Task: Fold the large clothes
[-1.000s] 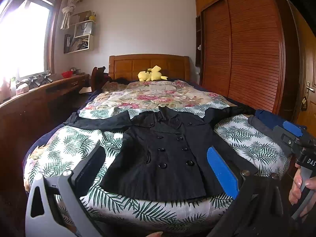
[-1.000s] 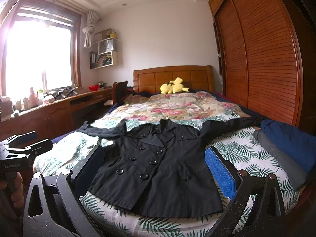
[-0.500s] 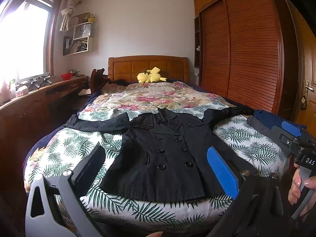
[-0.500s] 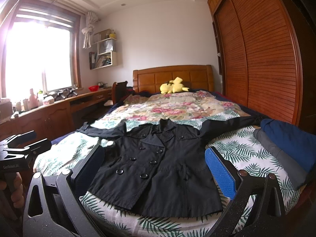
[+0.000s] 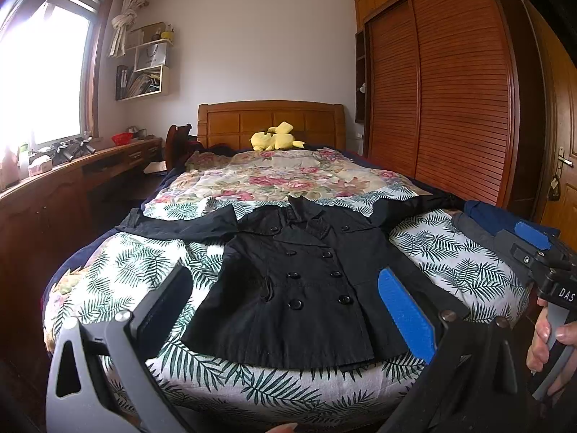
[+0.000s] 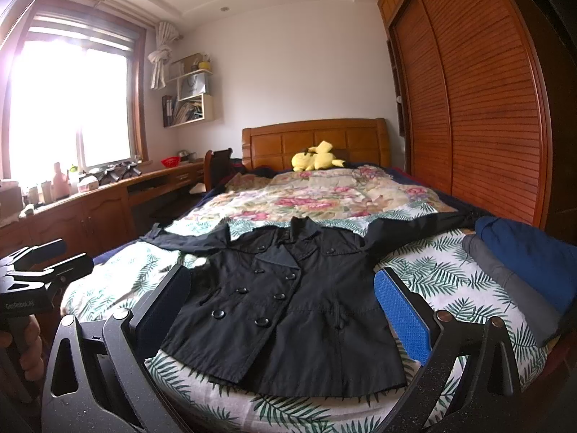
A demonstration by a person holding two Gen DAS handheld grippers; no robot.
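A black double-breasted coat [image 5: 299, 281] [image 6: 288, 299] lies flat and face up on the leaf-print bedsheet [image 5: 119, 274] [image 6: 443, 274], sleeves spread out to both sides, hem toward me. My left gripper [image 5: 285, 299] hovers open in front of the hem, with nothing between its fingers. My right gripper [image 6: 285, 299] is also open and empty, held off the foot of the bed. Each gripper shows at the edge of the other's view, held by a hand.
A folded blue and grey clothes pile [image 6: 523, 270] sits at the bed's right edge. A floral quilt [image 5: 281, 180] and a yellow plush toy [image 5: 276, 139] lie farther up the bed. A wooden desk [image 5: 65, 187] runs along the left; a wardrobe [image 5: 450, 108] stands on the right.
The left wrist view has tilted slightly upward and the coat sits a little lower in it. The right wrist view is almost unchanged. Both grippers stay open.
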